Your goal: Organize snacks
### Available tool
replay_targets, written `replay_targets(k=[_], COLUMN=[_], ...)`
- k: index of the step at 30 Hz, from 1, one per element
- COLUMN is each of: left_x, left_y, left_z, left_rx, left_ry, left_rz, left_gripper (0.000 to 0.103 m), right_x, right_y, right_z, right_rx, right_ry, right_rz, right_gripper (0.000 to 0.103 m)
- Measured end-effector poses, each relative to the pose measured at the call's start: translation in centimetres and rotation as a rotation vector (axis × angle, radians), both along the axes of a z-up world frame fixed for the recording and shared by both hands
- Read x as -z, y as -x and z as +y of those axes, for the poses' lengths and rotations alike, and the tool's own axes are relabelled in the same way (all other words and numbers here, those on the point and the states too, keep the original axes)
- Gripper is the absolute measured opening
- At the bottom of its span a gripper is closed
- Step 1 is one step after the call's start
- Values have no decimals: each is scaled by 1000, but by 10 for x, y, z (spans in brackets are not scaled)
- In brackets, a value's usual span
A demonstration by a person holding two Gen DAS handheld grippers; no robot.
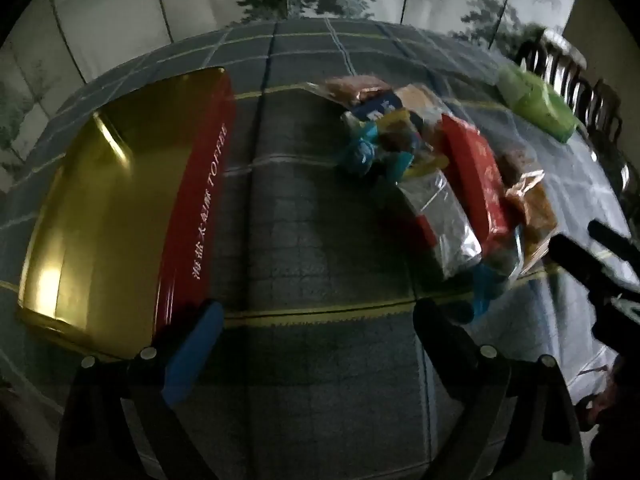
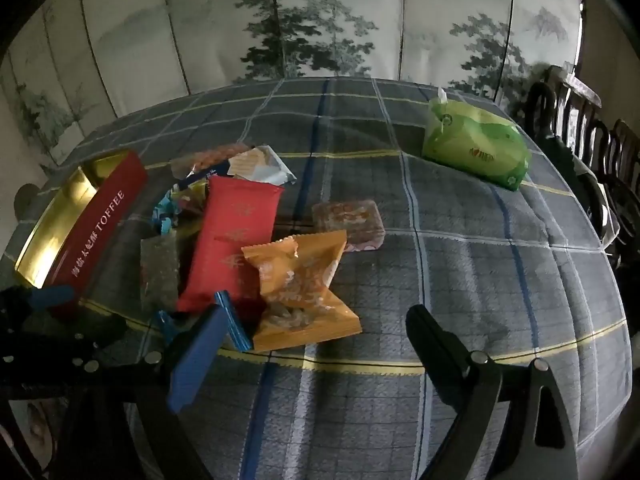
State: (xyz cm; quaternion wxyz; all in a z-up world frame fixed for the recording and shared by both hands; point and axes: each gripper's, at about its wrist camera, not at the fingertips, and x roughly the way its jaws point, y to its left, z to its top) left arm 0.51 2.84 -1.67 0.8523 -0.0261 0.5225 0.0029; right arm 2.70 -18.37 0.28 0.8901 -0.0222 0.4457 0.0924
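Note:
An open red toffee tin [image 1: 120, 216] with a gold inside lies on the plaid tablecloth at the left; in the right wrist view the tin [image 2: 80, 224] is at the far left. A heap of wrapped snacks [image 1: 440, 168] lies to its right. Among them are a red packet [image 2: 236, 236], an orange packet [image 2: 300, 292] and a clear-wrapped square cake [image 2: 348, 220]. My left gripper [image 1: 320, 320] hangs open over bare cloth between tin and heap. My right gripper [image 2: 316, 328] is open just short of the orange packet, holding nothing.
A green tissue pack [image 2: 476, 148] sits at the far right of the table [image 2: 480, 280]. Dark wooden chairs [image 2: 600, 152] stand past the table's right edge. A painted folding screen [image 2: 320, 20] runs behind the table.

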Motion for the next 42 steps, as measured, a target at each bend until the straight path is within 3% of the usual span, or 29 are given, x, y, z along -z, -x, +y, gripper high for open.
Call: replay_targets(k=[4,8,22,28,42], left_x=[-4,-8,-10,-14,-12], left_y=[4,3,4,2,-8], left_z=[8,6,3,-6,-14], left_rx=[17,-3,-8,19,36], left_ry=[127,63,17,-56,-75], left_rz=[-39,-35,-3,-12,5], left_gripper=[94,92,91,90,90], right_x=[-1,-1,-5,-5,-1], right_y=[2,4,10,11,8], right_z=[1,3,15,14,2], right_rx=[-8,-14,-44,-39,-16], right_ry=[7,9,36,30,10], right_rz=[-6,-10,-25,-24,-9], right_gripper=[93,93,93,93,93])
